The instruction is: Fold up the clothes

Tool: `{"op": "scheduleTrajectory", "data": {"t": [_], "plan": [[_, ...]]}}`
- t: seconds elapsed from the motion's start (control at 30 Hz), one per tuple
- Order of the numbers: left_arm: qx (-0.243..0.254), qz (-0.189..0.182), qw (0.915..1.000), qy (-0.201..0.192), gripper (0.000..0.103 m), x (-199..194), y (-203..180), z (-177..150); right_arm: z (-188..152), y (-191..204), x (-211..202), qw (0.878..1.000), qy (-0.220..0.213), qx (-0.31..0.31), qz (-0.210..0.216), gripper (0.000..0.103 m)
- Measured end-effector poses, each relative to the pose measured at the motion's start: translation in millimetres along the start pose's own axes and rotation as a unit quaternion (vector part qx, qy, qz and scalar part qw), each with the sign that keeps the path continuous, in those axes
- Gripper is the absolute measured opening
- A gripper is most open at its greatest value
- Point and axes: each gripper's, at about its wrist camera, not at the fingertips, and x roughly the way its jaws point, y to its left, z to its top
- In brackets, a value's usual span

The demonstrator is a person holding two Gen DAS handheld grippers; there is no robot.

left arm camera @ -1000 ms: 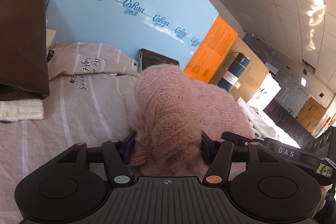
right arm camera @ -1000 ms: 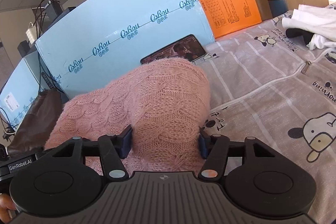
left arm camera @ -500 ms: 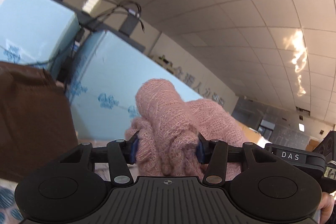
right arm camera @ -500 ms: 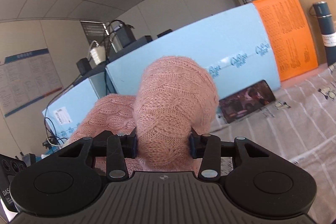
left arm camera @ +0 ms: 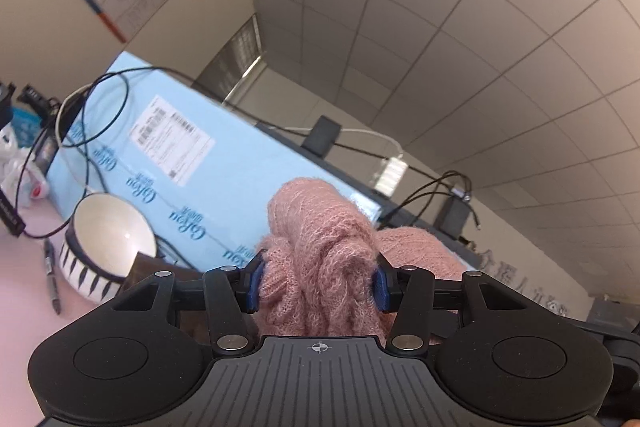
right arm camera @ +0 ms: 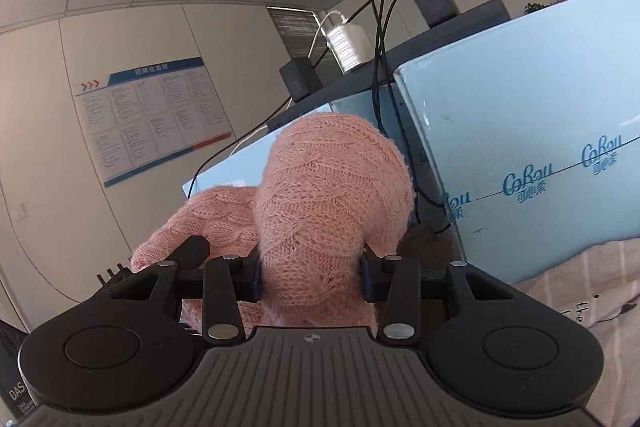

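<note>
Pink, fuzzy cable-knit wool fills the middle of both wrist views: the pink knitted sweater is bunched between the blue-padded fingers of the left gripper, which pinches a thick fold of it, and a second bundle of the same sweater is clamped in the right gripper. Both grippers are tilted upward, so ceiling tiles and the upper wall lie beyond their fingertips, with the garment rising above the fingers rather than lying flat. In the right wrist view the knit spreads away to the left of the gripper, where the black tip of the left gripper shows against the wool. Ahead of the left gripper stands a pale blue printed cardboard box with a white shipping label; to its left, lower down, a white bowl with a dark striped outside sits on a pinkish surface, a dark pen just beside it. Beyond the right gripper, to its right, another pale blue printed box stands over a striped pinkish-beige bedsheet, with black cables hanging down behind the wool.
</note>
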Motion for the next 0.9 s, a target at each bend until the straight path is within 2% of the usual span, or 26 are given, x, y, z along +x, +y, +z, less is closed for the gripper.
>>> {"op": "scheduleTrajectory", "data": {"t": [0.07, 0.13, 0.17, 0.2, 0.23, 0.3, 0.33, 0.47, 0.67, 0.77, 0.9], "plan": [[0.003, 0.025, 0.9996, 0.011, 0.048, 7.4, 6.5, -3.4, -5.3, -3.0, 22.1, 1.000, 0.018, 0.007, -0.005, 0.040], [0.014, 0.058, 0.9980, 0.020, 0.058, 11.8, 10.4, -7.7, -11.6, -13.1, 40.1, 0.999, 0.030, 0.022, -0.017, 0.044], [0.024, 0.076, 0.9966, 0.020, 0.071, 12.7, 10.1, -9.7, -13.9, -17.6, 45.2, 0.999, 0.031, 0.023, -0.026, 0.046], [0.035, 0.095, 0.9947, 0.019, 0.083, 13.2, 9.9, -11.9, -15.6, -21.7, 49.4, 0.999, 0.031, 0.018, -0.038, 0.053], [0.050, 0.114, 0.9920, 0.019, 0.088, 13.8, 8.2, -14.0, -17.8, -25.4, 52.7, 0.998, 0.031, 0.011, -0.050, 0.063], [0.083, 0.147, 0.9855, 0.020, 0.100, 16.0, 3.5, -18.2, -23.4, -31.6, 57.1, 0.997, 0.034, -0.008, -0.067, 0.075], [0.097, 0.156, 0.9827, 0.028, 0.100, 20.3, 2.9, -20.9, -26.3, -35.3, 60.3, 0.996, 0.045, -0.012, -0.075, 0.080], [0.126, 0.182, 0.9722, 0.074, 0.103, 39.1, 5.9, -33.0, -36.5, -50.9, 73.0, 0.992, 0.075, -0.013, -0.096, 0.088], [0.155, 0.213, 0.9599, 0.096, 0.103, 53.1, 9.9, -43.0, -49.5, -67.1, 79.3, 0.991, 0.092, 0.007, -0.095, 0.098], [0.163, 0.216, 0.9582, 0.093, 0.103, 52.9, 8.5, -45.4, -55.9, -66.8, 80.3, 0.991, 0.087, -0.012, -0.098, 0.101], [0.176, 0.208, 0.9603, 0.059, 0.103, 44.5, 2.5, -49.1, -62.7, -66.7, 75.1, 0.994, 0.062, -0.025, -0.092, 0.103]]}}
